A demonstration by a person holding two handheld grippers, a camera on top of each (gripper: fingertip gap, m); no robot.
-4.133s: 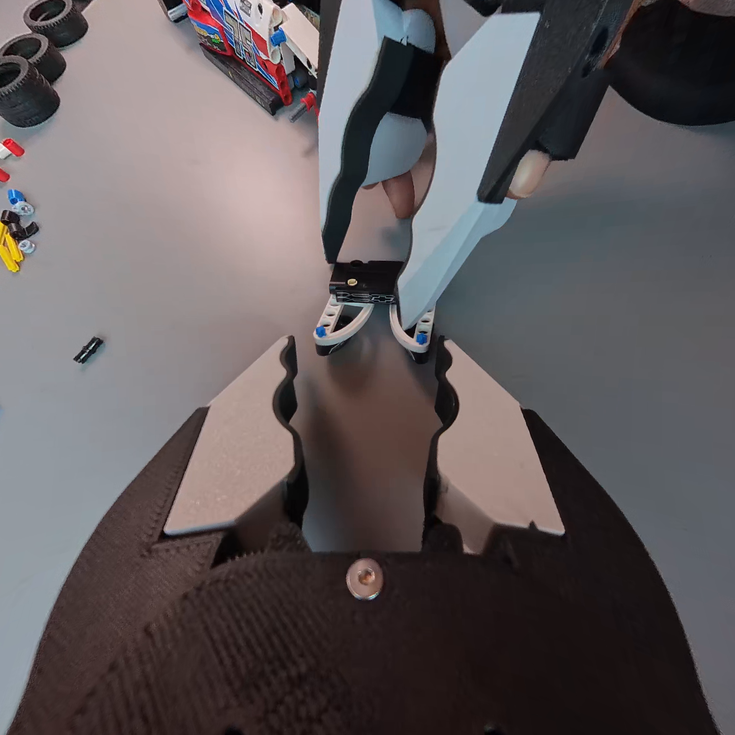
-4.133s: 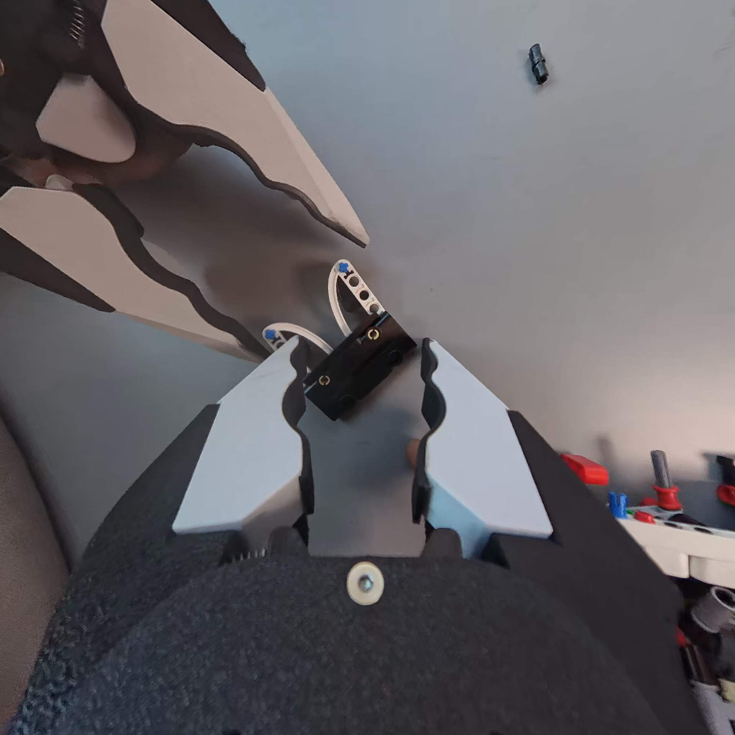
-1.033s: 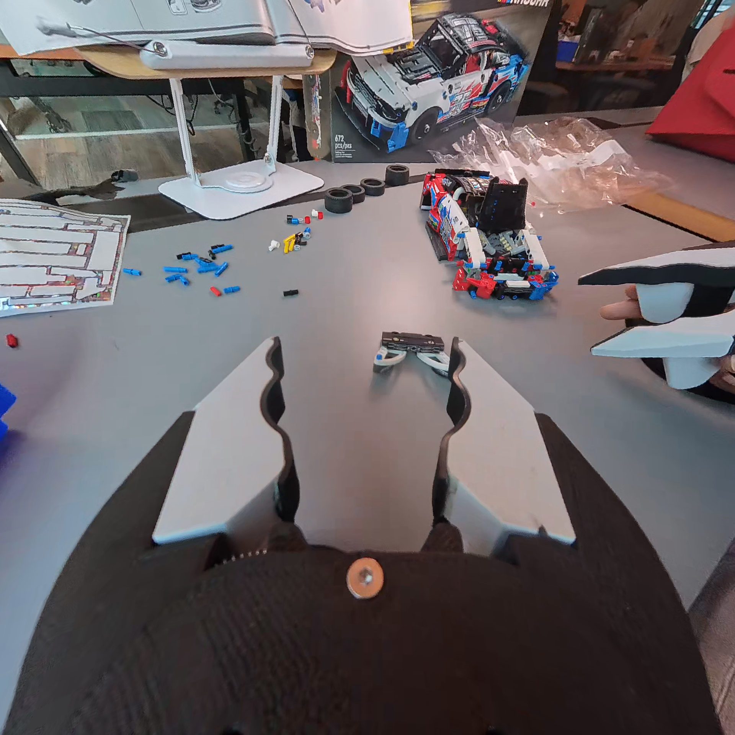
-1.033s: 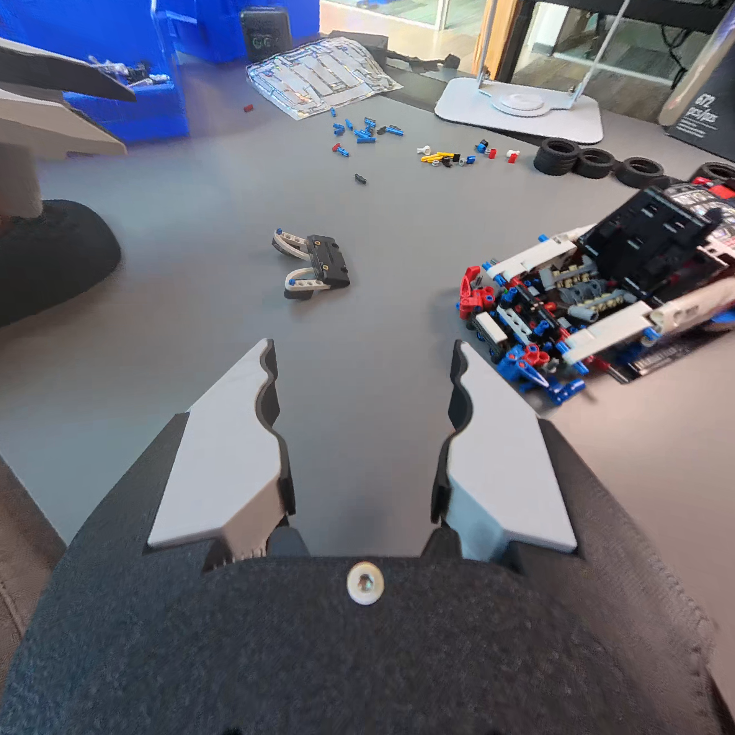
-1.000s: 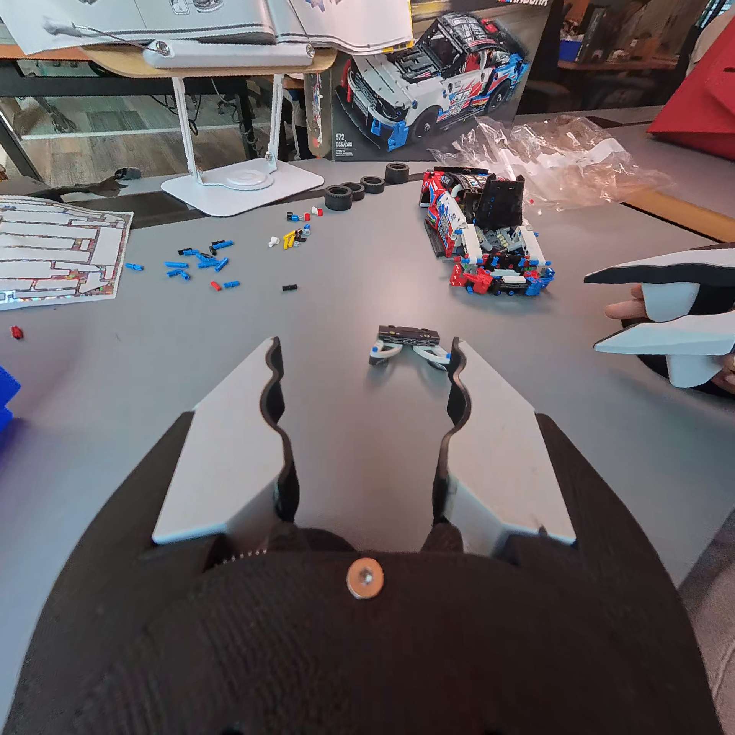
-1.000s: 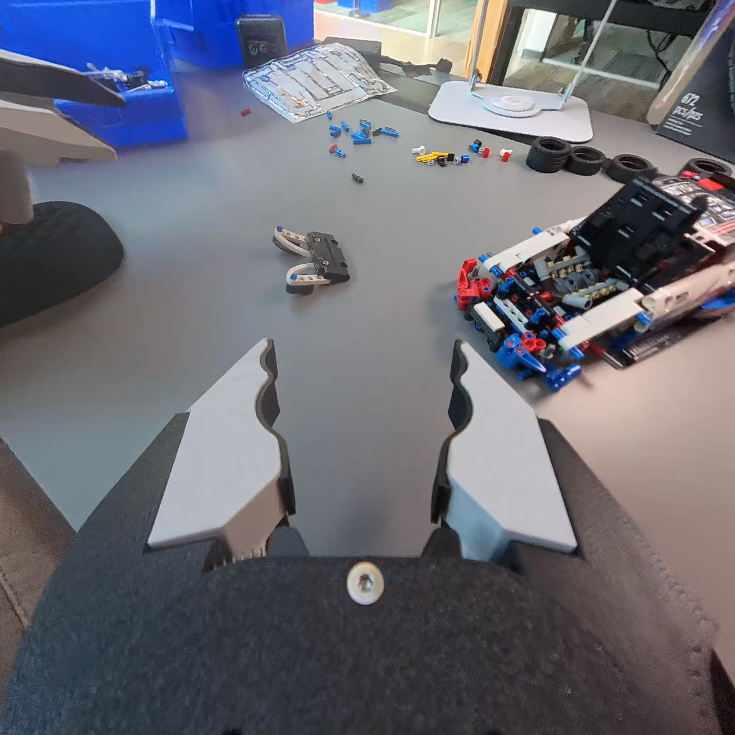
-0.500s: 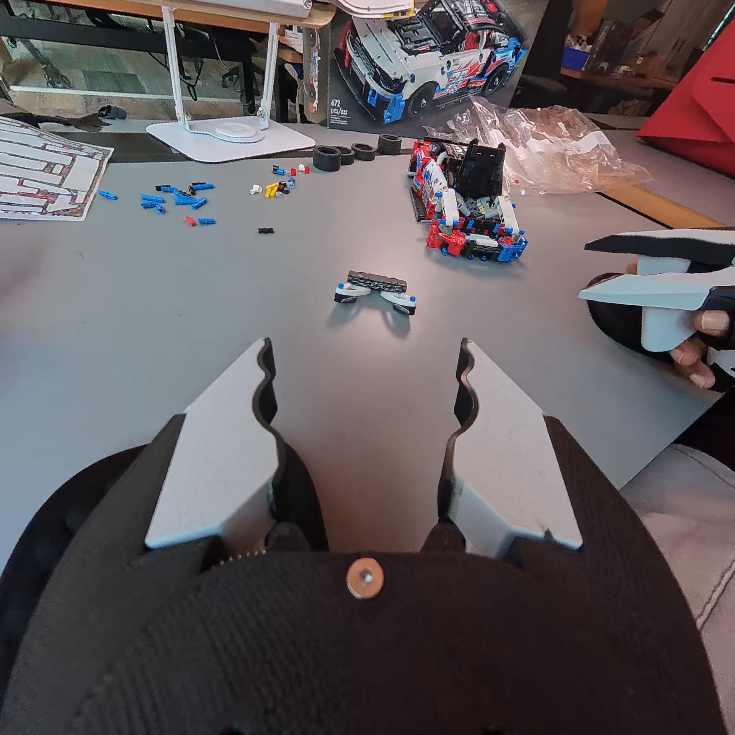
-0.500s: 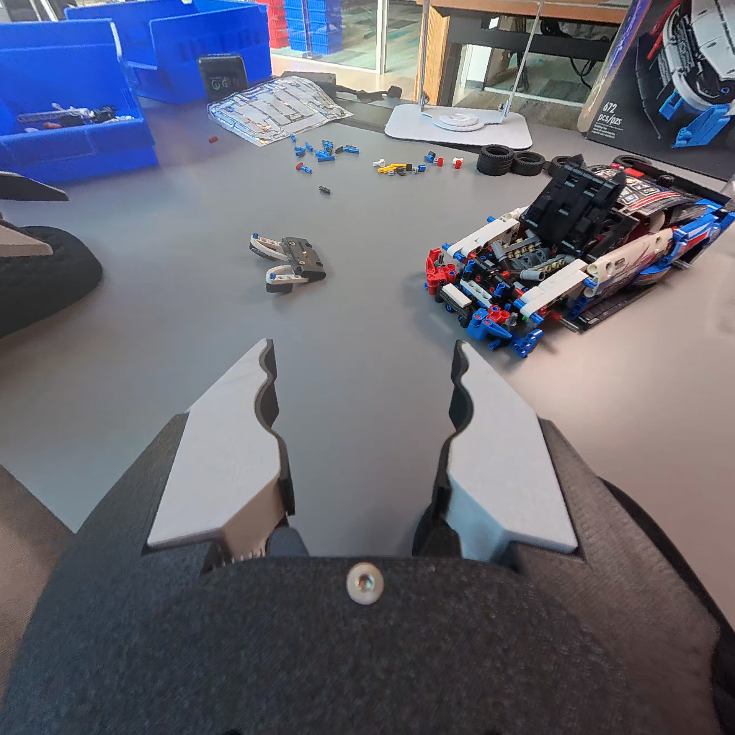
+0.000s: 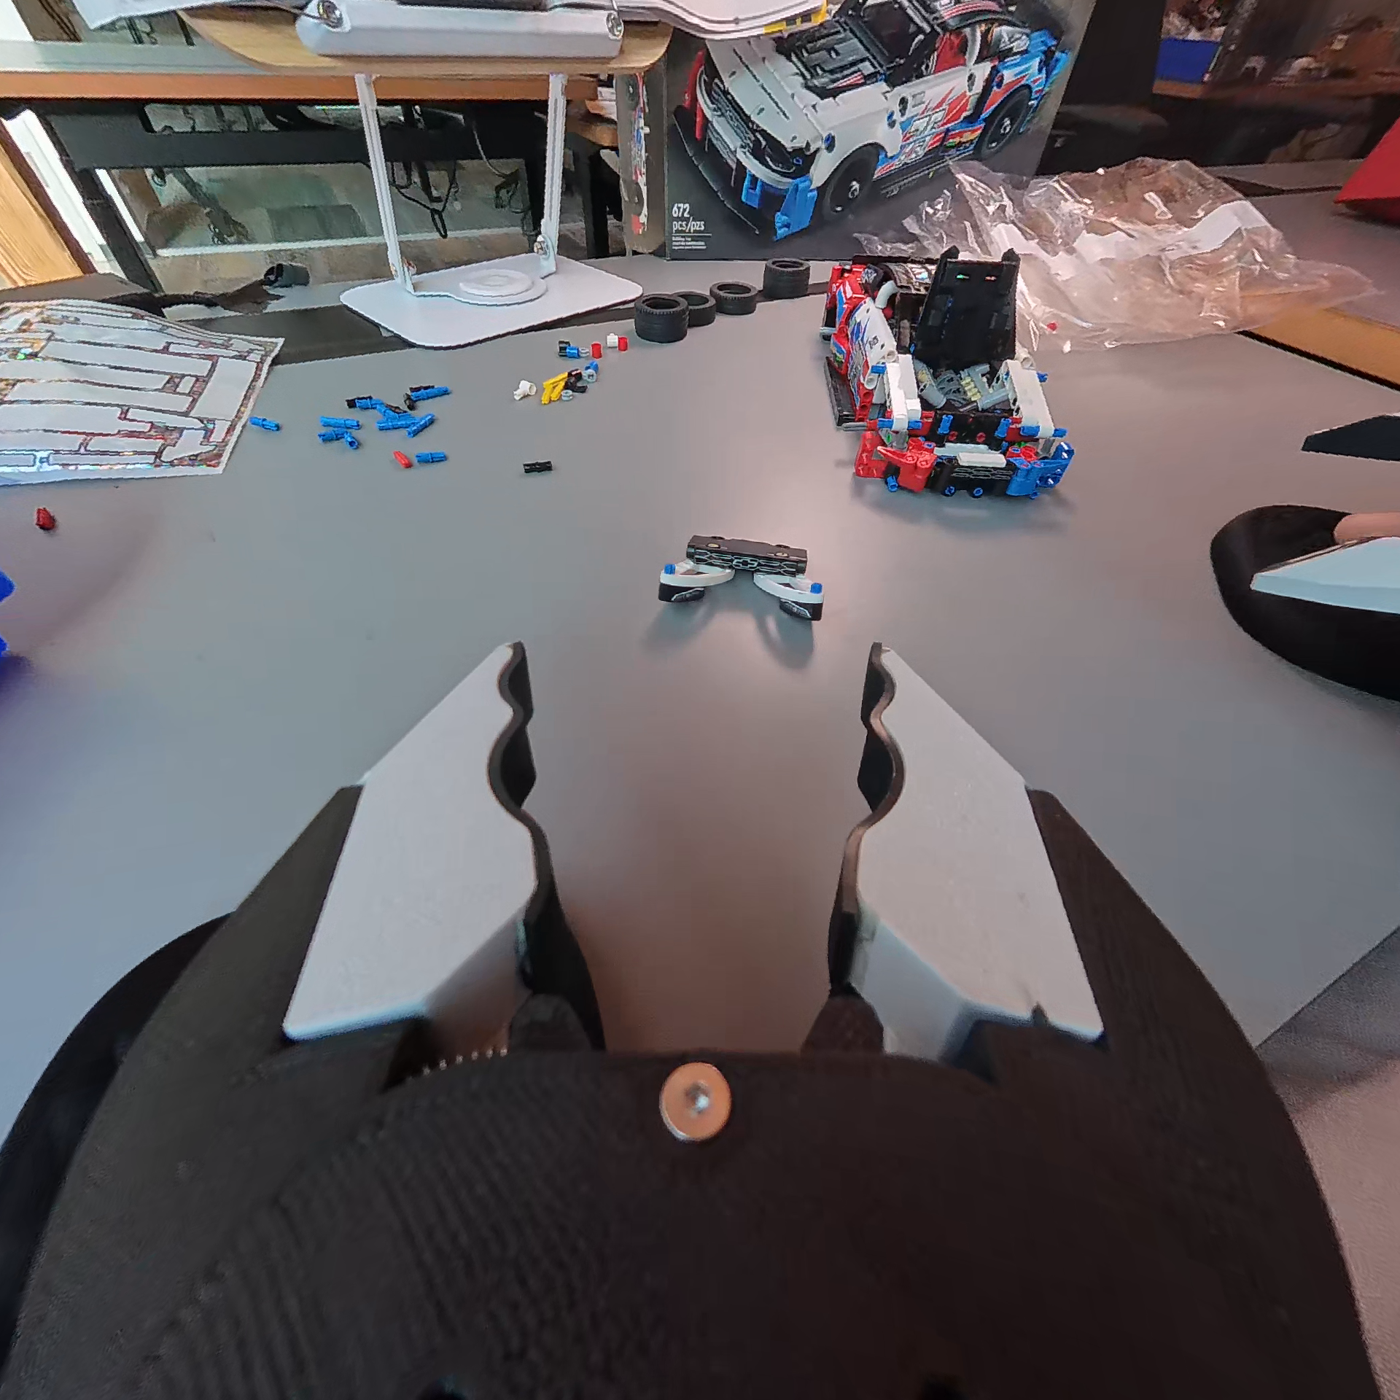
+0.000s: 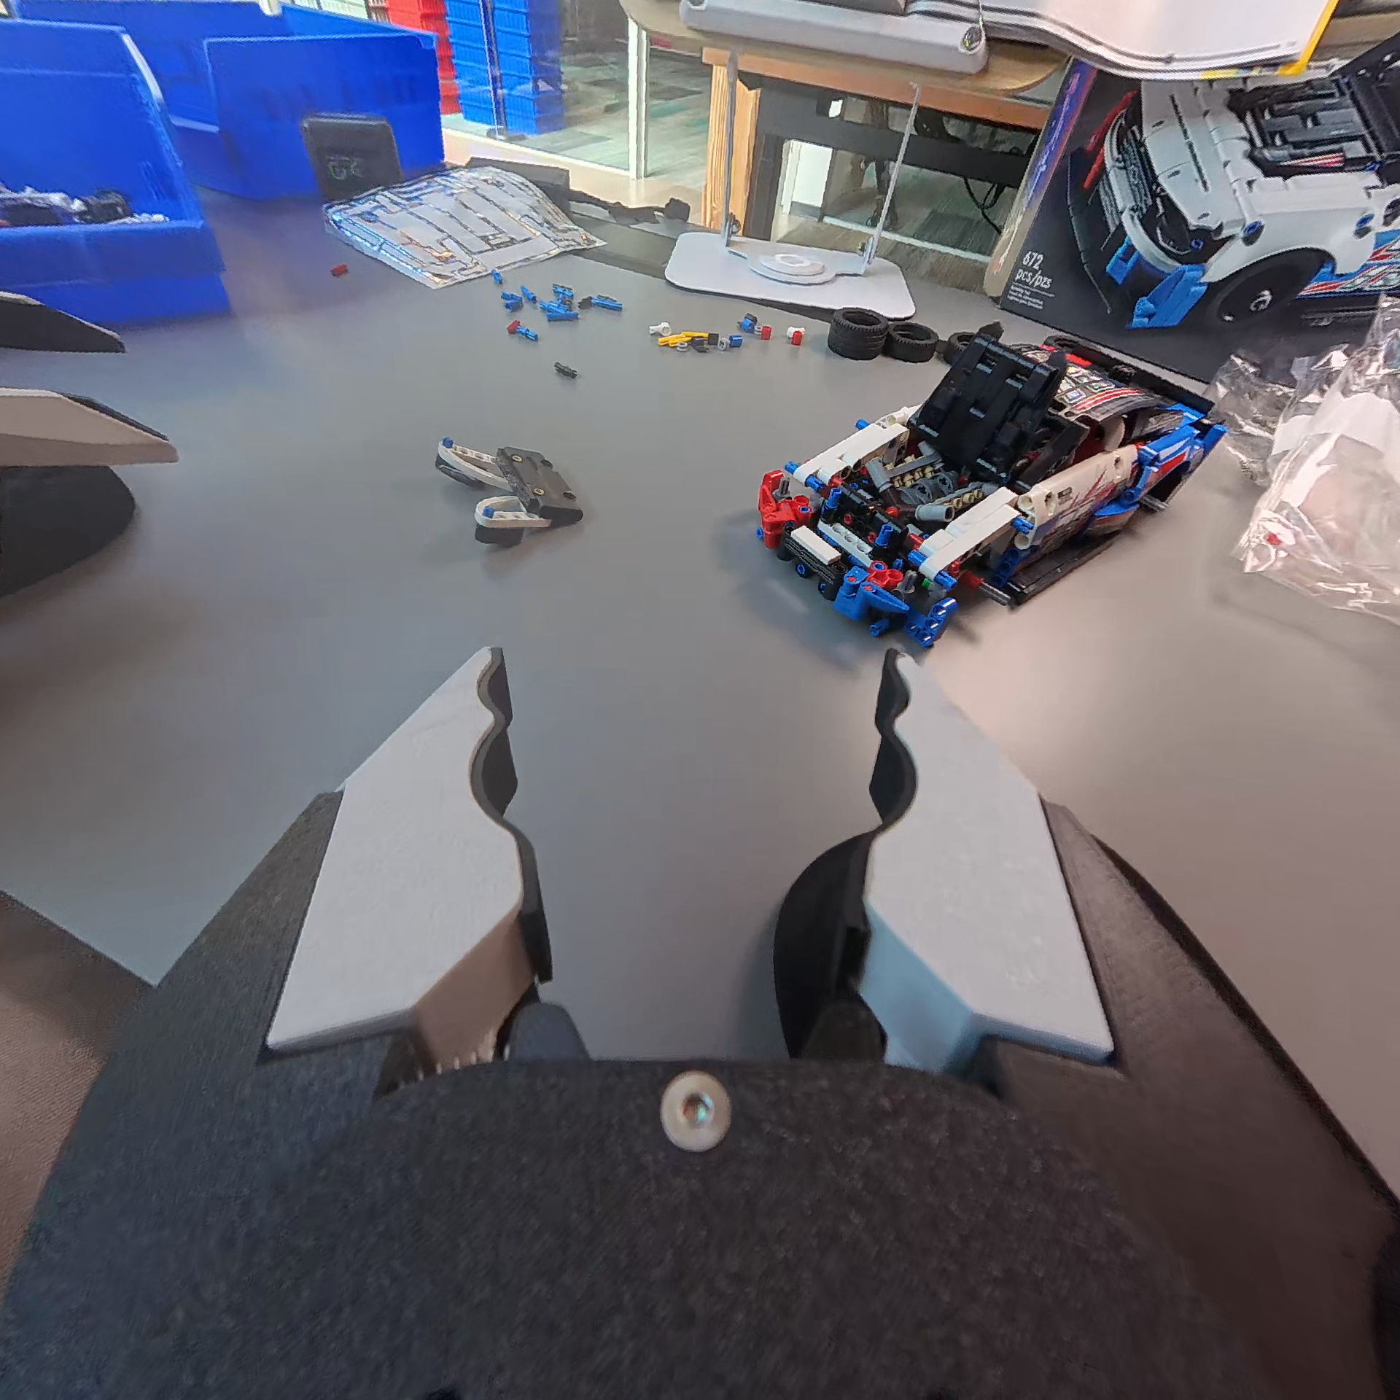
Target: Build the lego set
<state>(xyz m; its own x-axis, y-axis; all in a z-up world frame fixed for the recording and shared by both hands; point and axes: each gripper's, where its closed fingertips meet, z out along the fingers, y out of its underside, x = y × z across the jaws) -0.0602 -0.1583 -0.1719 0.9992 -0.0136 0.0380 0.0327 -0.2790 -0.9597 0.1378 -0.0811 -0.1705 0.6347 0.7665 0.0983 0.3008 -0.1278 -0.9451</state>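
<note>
The left gripper [image 9: 693,659] hangs over the near edge of the grey table [image 9: 227,644] with its jaws spread wide and nothing between them; its fingers [image 9: 439,833] touch no part. The right gripper [image 10: 693,663] is likewise spread wide and empty, held above the table's front edge, and it shows at the right edge of the left wrist view, a fingertip of the person's hand [image 9: 1371,524] visible behind it.

The small sub-assembly [image 9: 739,567], a black block with two white curved arms tipped with blue pins, lies on the table ahead of the left gripper, apart from both claws. The part-built lego car [image 10: 985,485] sits farther back on the right, its black panel tilted up. Loose blue pins [image 9: 379,420] and a cluster of small yellow, red and white pieces [image 9: 568,375] lie scattered toward the far left, with black tyres [image 9: 685,310] in a row behind them. A sticker sheet [image 9: 114,394], a white stand base [image 9: 492,299], the set's box [image 9: 856,121] and a crumpled clear bag [image 9: 1136,250] line the back
</note>
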